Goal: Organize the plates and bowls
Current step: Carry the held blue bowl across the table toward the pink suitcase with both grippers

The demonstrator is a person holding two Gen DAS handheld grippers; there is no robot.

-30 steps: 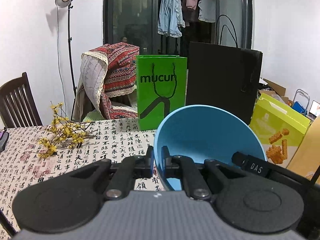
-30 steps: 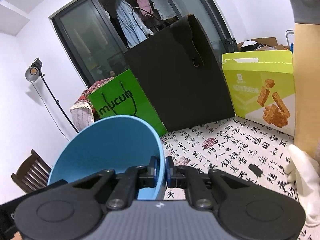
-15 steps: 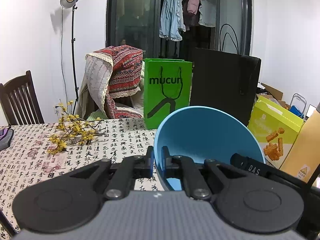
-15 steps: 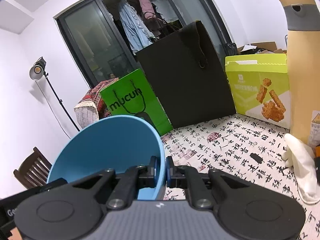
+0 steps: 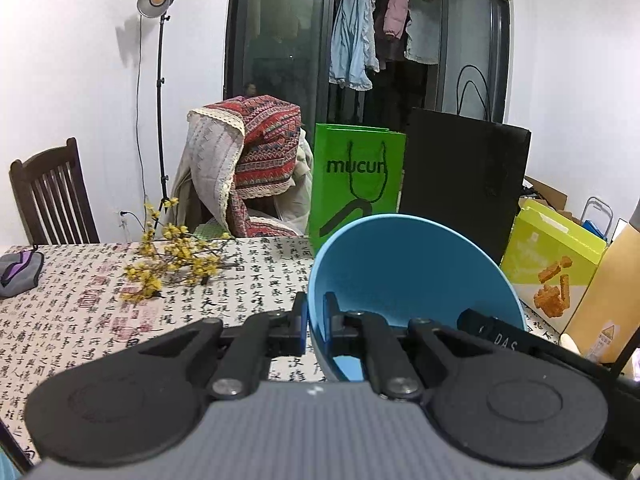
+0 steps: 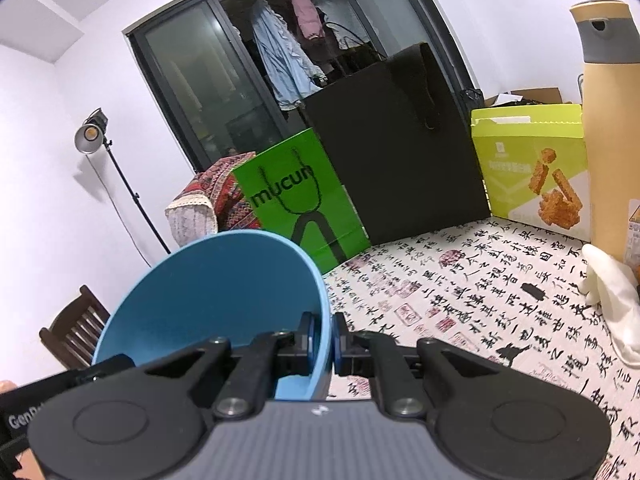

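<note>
A blue bowl [image 5: 404,272] hangs above the table, held by both grippers at once. My left gripper [image 5: 315,322] is shut on the bowl's left rim, with one pad outside the wall and one inside. In the right wrist view the same blue bowl [image 6: 216,300] fills the lower left, and my right gripper [image 6: 323,340] is shut on its right rim. The body of the right gripper shows past the bowl in the left wrist view. No plates are in view.
The table [image 6: 460,300] wears a cloth printed with black characters. At its back stand a green bag [image 5: 356,184], a black bag [image 5: 464,184], a lime snack box [image 6: 532,168] and a tall tan bottle [image 6: 612,120]. Yellow flowers [image 5: 176,256], a grey pouch [image 5: 20,272] and a white glove [image 6: 612,292] lie on it.
Both grippers have carried the bowl sideways to the left along the table: the bags, box and bottle have slid to the right in both views. The grip on the rim is unchanged.
</note>
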